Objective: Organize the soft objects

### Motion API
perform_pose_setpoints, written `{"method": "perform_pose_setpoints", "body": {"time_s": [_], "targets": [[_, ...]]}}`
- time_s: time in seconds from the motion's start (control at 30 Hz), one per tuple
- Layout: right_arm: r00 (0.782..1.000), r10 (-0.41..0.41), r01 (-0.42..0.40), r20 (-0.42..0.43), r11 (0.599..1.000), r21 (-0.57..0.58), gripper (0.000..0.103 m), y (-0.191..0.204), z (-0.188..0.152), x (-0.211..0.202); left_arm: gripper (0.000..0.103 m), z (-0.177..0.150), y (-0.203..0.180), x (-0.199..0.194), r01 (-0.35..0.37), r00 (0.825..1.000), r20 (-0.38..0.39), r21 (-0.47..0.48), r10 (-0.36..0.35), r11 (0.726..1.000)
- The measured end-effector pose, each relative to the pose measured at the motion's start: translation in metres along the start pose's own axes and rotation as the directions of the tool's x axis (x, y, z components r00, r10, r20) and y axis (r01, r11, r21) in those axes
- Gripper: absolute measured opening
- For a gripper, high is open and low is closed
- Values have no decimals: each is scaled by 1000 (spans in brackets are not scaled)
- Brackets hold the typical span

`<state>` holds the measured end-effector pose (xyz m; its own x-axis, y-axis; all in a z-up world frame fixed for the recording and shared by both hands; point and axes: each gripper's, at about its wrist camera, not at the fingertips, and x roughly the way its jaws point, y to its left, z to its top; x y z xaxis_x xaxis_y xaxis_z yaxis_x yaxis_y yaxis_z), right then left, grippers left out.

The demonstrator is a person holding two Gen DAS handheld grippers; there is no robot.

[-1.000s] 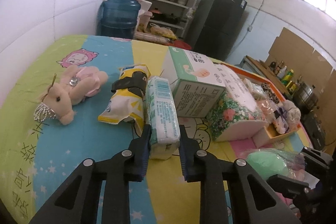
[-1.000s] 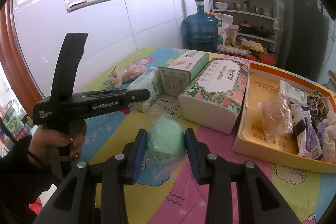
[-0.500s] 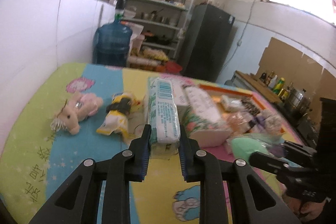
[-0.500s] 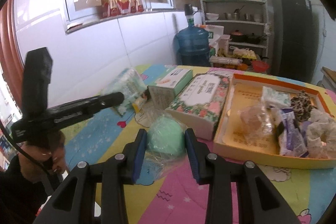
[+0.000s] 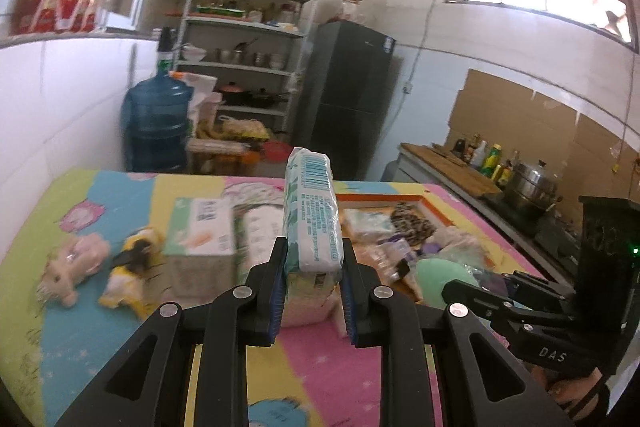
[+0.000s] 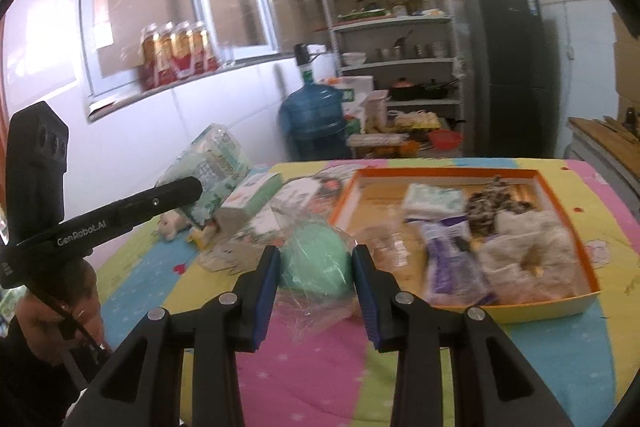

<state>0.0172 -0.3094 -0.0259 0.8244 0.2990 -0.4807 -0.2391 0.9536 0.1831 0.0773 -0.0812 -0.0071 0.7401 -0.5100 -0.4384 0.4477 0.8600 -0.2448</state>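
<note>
My left gripper [image 5: 313, 259] is shut on a white and green tissue pack [image 5: 314, 215] and holds it high above the table; the pack also shows in the right wrist view [image 6: 208, 167]. My right gripper [image 6: 314, 267] is shut on a green sponge in clear plastic wrap [image 6: 314, 259], lifted above the table; it also shows in the left wrist view [image 5: 440, 273]. An orange-rimmed box [image 6: 556, 187] at the right holds several soft wrapped items.
A pink plush toy [image 5: 72, 267], a yellow packet [image 5: 132, 267] and a green-white tissue box [image 5: 200, 239] lie on the colourful tablecloth at the left. A floral tissue box stands behind the held pack. A water jug [image 5: 154, 127], shelves and a fridge stand beyond the table.
Both grippers have risen and moved right toward the orange box, carrying the tissue pack and the green sponge higher above the table.
</note>
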Motion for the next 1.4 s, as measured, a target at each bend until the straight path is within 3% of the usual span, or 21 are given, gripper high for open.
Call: {"method": "perform_pose_setpoints", "body": {"time_s": [0.5,1.0,1.4], "targets": [[991,-97,94,87,995,38,38,-80,33,-15,24,23,-56,83,48,997,-67,30,-46,998],[993,-82,77,90,996,51,38,-118,59,25,24,34,-60,154,-35,991,-132,14,36,999],[996,-74,70,39,993,95,38,-140,62,69,24,31,-50,207,-80,970,-232,-30,71,996]]}}
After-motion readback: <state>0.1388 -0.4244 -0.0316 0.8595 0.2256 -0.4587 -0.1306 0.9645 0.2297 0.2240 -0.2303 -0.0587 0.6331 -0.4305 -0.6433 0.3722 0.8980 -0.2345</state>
